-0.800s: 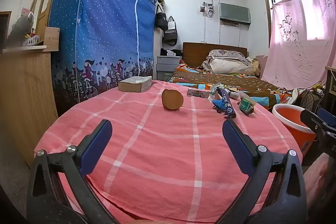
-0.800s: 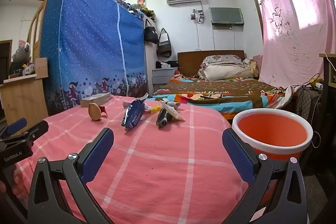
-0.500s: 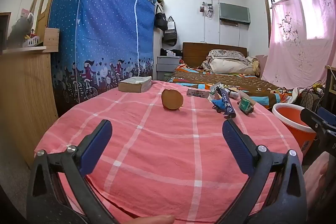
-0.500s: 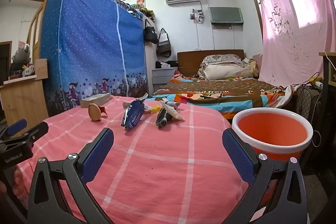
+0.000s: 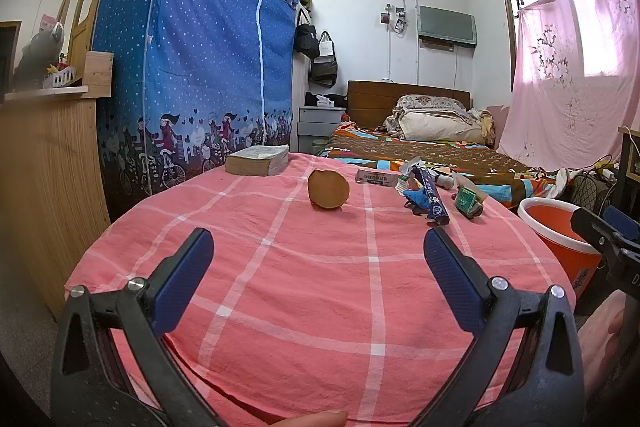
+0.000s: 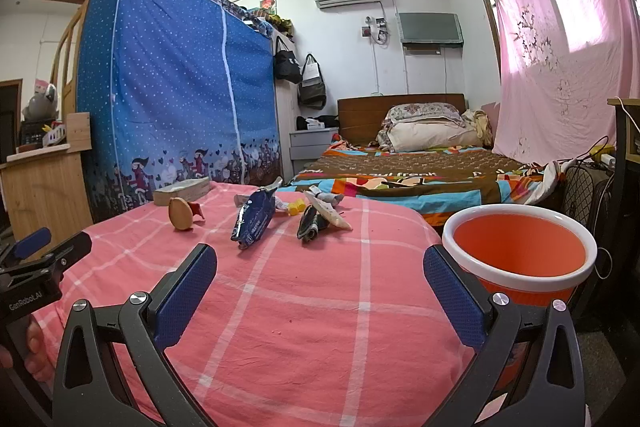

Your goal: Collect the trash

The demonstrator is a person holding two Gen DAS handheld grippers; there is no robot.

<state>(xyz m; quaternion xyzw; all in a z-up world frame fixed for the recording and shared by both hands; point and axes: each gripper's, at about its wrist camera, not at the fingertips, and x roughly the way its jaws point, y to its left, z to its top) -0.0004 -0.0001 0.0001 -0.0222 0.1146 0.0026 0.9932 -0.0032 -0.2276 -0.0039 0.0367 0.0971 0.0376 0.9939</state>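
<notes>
Several pieces of trash lie at the far side of a round table with a pink checked cloth [image 5: 320, 267]: a blue wrapper [image 5: 430, 193] [image 6: 254, 217], a green crumpled packet [image 5: 468, 201] [image 6: 310, 225], a white flat packet [image 5: 376, 178] and small scraps. An orange bucket with a white rim [image 6: 520, 253] [image 5: 560, 227] stands beside the table on the right. My left gripper [image 5: 318, 279] is open and empty over the near table edge. My right gripper [image 6: 320, 287] is open and empty, between the trash and the bucket.
A brown potato-like object [image 5: 328, 189] [image 6: 181, 213] and a thick book [image 5: 258, 159] sit on the table. A blue fabric wardrobe [image 5: 192, 67] stands at the left, a wooden counter [image 5: 44, 167] nearer left, a bed [image 5: 420, 147] behind.
</notes>
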